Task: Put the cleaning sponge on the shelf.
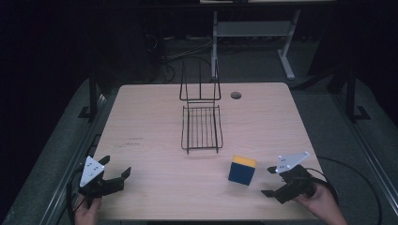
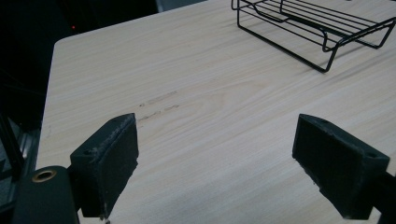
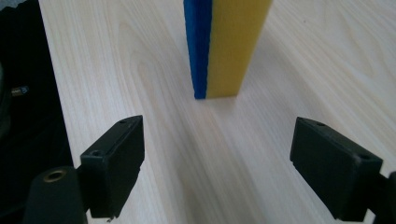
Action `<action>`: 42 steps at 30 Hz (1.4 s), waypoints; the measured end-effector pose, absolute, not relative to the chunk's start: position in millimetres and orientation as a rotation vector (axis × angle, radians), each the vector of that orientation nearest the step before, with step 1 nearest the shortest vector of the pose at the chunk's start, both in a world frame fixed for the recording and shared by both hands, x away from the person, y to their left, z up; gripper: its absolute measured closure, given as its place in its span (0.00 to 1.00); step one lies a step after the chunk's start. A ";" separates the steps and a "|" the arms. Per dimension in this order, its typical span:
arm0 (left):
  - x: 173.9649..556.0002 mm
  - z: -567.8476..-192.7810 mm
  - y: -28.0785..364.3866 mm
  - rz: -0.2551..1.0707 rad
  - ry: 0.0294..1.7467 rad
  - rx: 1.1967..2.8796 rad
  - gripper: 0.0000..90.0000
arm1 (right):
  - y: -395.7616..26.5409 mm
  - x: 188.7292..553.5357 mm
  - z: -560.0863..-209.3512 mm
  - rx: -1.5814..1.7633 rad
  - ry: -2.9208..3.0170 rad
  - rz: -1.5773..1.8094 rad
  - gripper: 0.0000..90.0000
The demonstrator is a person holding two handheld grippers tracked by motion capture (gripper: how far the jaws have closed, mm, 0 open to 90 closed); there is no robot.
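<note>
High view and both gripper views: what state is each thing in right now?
Left hand-held gripper: open, empty, over bare table near its front left corner.
Right hand-held gripper: open, empty, aimed at the block, not touching it.
Blue and yellow block: standing on the table, untouched.
Wire rack: empty, at mid-table, back panel upright.
Table: faint scuff marks left of the rack.

In the right gripper view the blue and yellow block [image 3: 224, 46] ran off the frame at twelve o'clock, so its top was cut away. In the left gripper view the wire rack [image 2: 322, 28] was clipped at twelve and two o'clock, its upright back out of frame. In the high view the person's hands were cut by the bottom edge at seven and five o'clock. The faint marks on the table [image 1: 133, 141], at nine o'clock from the rack, were too small to read.
</note>
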State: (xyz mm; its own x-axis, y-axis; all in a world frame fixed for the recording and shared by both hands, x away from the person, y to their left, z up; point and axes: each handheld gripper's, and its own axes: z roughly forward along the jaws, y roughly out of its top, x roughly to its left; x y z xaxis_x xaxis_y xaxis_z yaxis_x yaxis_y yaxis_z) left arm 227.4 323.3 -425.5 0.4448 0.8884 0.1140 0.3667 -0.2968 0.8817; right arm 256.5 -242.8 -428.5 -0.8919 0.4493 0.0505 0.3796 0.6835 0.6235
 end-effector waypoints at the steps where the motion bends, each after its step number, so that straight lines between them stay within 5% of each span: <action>1: 227.4 -425.5 323.5 0.788 1.063 1.861 0.15 | -239.7 258.4 -427.9 0.679 2.790 0.991 0.20; 25: 226.9 -424.6 324.0 0.793 1.059 1.854 0.15 | -202.6 284.6 -420.3 0.589 2.834 1.001 0.20; 42: 225.3 -422.9 326.6 0.801 1.061 1.846 0.15 | -184.1 299.8 -421.5 0.570 2.872 0.978 0.36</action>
